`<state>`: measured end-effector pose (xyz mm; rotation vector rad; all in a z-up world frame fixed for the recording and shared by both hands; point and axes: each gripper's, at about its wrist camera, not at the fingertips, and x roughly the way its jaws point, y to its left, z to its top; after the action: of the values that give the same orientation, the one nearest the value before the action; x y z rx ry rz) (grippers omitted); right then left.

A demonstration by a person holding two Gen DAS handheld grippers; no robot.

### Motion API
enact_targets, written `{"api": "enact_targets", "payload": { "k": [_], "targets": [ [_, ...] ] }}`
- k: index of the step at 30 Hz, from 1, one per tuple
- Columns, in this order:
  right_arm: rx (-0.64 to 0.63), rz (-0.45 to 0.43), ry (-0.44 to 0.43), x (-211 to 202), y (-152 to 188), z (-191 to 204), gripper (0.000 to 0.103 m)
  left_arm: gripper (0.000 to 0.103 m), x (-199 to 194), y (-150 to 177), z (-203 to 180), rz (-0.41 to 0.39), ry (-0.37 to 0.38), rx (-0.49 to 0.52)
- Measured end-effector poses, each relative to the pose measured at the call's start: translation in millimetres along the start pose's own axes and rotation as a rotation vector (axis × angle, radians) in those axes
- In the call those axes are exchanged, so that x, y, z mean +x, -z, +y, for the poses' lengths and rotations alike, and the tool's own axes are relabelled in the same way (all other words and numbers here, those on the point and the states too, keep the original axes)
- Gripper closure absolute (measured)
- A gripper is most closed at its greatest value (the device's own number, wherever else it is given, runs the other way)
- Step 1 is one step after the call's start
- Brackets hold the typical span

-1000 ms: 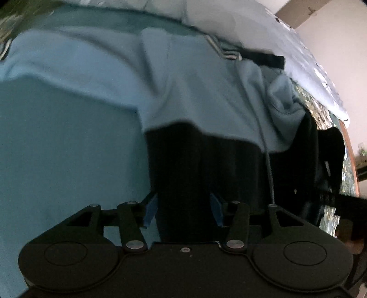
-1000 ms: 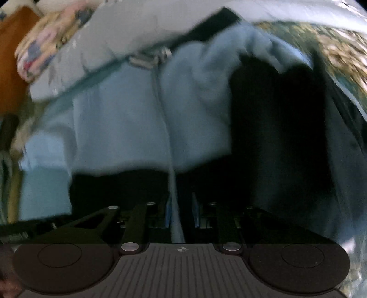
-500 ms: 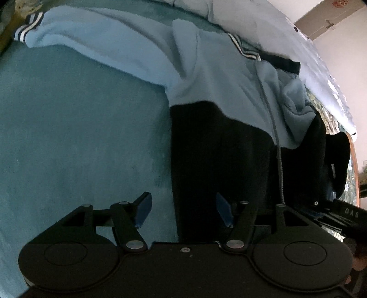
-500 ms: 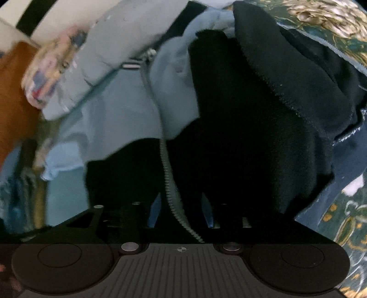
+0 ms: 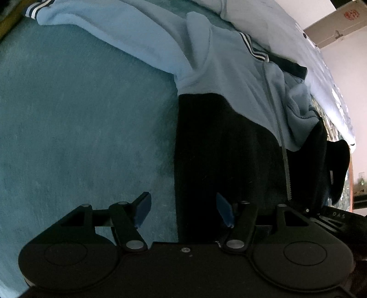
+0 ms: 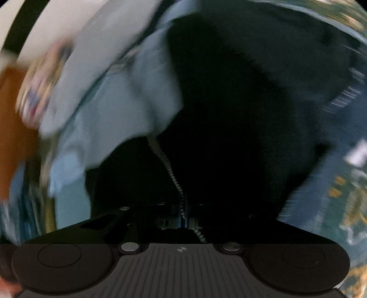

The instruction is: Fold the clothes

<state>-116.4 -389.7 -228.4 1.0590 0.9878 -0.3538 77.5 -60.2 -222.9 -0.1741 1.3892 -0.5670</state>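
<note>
**A:** so what are the jaws doing?

**B:** left gripper [image 5: 182,212] has just been opening, jaws spread over the jacket's [image 5: 229,146] dark hem edge, pads not pressing on it. Right gripper [image 6: 182,221] just snapped closed, jaws pinching the jacket's zipper [image 6: 170,170].

**A:** and the jacket itself?

**B:** flat on the teal bed cover [image 5: 80,119], black part nearest, light blue part toward 12 o'clock, a striped cuff [image 5: 34,9] out at 11. Right view's blurry.
</note>
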Motion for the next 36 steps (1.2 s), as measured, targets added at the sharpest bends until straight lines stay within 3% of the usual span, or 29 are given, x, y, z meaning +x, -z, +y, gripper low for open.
{"api": "enact_targets", "payload": {
  "k": [8, 11, 13, 17, 21, 24, 26, 28, 32, 36],
  "targets": [
    [0.002, 0.0, 0.067, 12, 5, 0, 0.1, 0.04, 0, 6, -2, 0.014, 0.002, 0.007],
    [-0.012, 0.02, 0.018, 0, 6, 3, 0.089, 0.04, -4, 9, 0, 0.021, 0.003, 0.001],
    [-0.027, 0.028, -0.006, -11, 9, 3, 0.072, 0.04, -6, 14, 2, 0.028, 0.005, -0.017],
    [-0.093, -0.004, 0.004, -51, 29, -2, 0.071, 0.04, -8, 30, 5, 0.053, 0.023, -0.042],
    [0.001, -0.025, 0.026, -73, 47, -33, 0.065, 0.04, -6, 51, 1, 0.094, 0.048, -0.044],
    [0.086, 0.028, -0.015, -67, 58, -54, 0.064, 0.039, -1, 65, -3, 0.123, 0.065, -0.059],
    [0.133, 0.049, -0.076, -62, 64, -64, 0.057, 0.037, 0, 70, -6, 0.129, 0.073, -0.065],
    [0.139, 0.066, -0.11, -54, 67, -67, 0.04, 0.036, 3, 74, -7, 0.156, 0.087, -0.083],
    [0.135, 0.054, -0.13, -43, 67, -68, 0.038, 0.036, 5, 80, -4, 0.159, 0.111, -0.133],
    [0.124, 0.056, -0.187, -34, 61, -63, 0.053, 0.039, 5, 84, 0, 0.14, 0.147, -0.214]
  ]
}}
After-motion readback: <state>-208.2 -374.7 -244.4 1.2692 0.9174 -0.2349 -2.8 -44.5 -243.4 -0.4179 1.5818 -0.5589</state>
